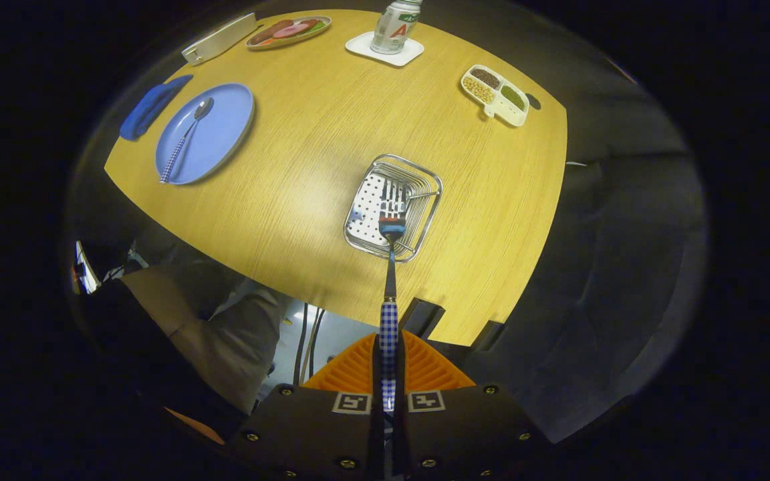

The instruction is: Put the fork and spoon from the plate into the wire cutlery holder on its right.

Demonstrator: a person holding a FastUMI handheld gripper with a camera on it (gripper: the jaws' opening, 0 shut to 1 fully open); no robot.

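The tongs [388, 374] grip the stiff, light fork [392, 220] by its checked handle, tines over the wire cutlery holder [425, 180]; the slim spoon [188, 137] lies on the blue plate [224, 140].

1. The tool [389, 364] has a dark, flat housing across its base.
2. Round screws dot that housing along its upper edges and near the bottom.
3. Two square black-and-white markers sit side by side on the housing.
4. A ribbed orange piece fans out ahead of the markers.
5. The person [224, 334] beside it wears grey-beige clothing.
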